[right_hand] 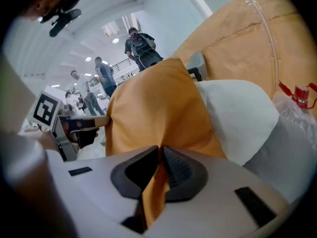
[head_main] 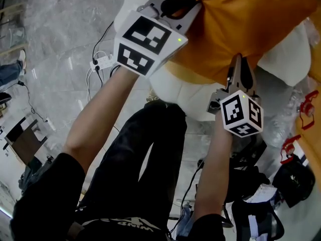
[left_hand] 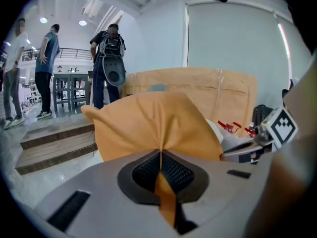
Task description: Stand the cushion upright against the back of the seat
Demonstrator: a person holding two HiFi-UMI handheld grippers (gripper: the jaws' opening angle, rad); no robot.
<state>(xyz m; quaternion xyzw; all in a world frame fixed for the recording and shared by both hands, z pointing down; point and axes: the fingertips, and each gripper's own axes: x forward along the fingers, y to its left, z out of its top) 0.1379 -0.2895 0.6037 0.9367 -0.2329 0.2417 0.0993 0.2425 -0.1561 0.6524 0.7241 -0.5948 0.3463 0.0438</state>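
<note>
Soft orange fabric cushion is held just ahead of both grippers | its near edge is clamped in left gripper | likewise in right gripper

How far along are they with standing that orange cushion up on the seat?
Done: left gripper and right gripper each pinch the orange cushion by its fabric. In hand: cushion held up before the tan seat back. Still to do: standing it upright against that back.

Bystanders and floor clutter
Left of the left jaws, people stand beyond wooden steps; a power strip lies on the floor.
</note>
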